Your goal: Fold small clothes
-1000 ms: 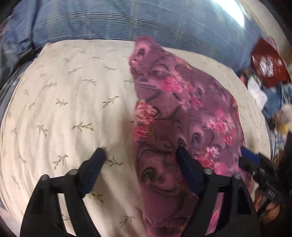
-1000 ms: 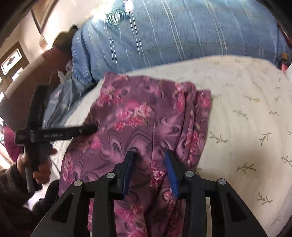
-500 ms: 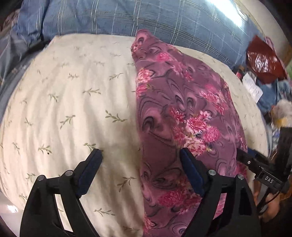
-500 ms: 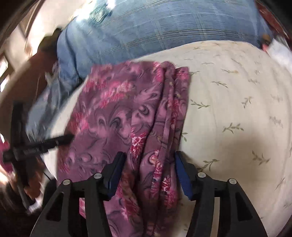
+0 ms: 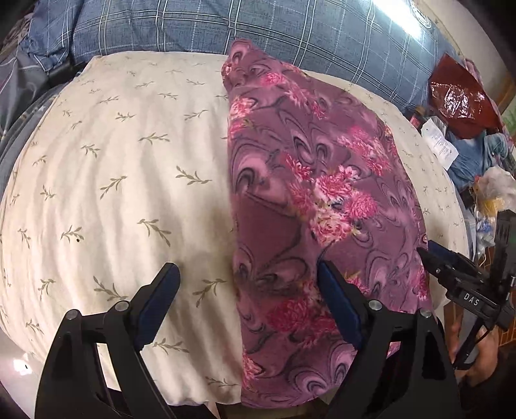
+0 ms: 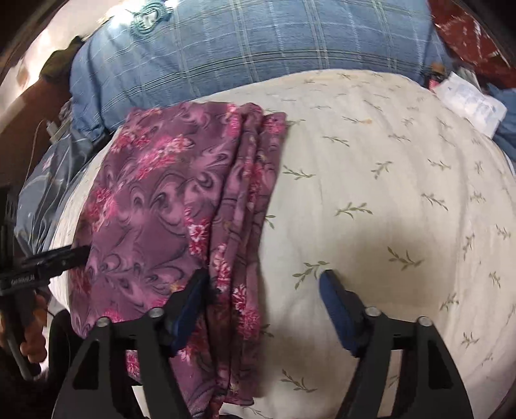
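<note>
A purple floral garment lies folded lengthwise on a cream leaf-print cushion. My left gripper hovers open over the garment's left fold edge, one finger above the cushion, the other above the cloth. In the right wrist view the same garment shows its stacked fold edges on the right side. My right gripper straddles that edge with its jaws opening; the pads do not press the cloth. The right gripper also appears in the left view, and the left gripper in the right view.
A blue plaid pillow lies behind the cushion. Red plastic bag, papers and clutter sit at the far right. A hand holds the left gripper's handle. The cushion spreads bare to the garment's right.
The right gripper's jaws have spread wide and let go of the garment's folded edge, shifting to its right side. The left gripper slid a little and stays open.
</note>
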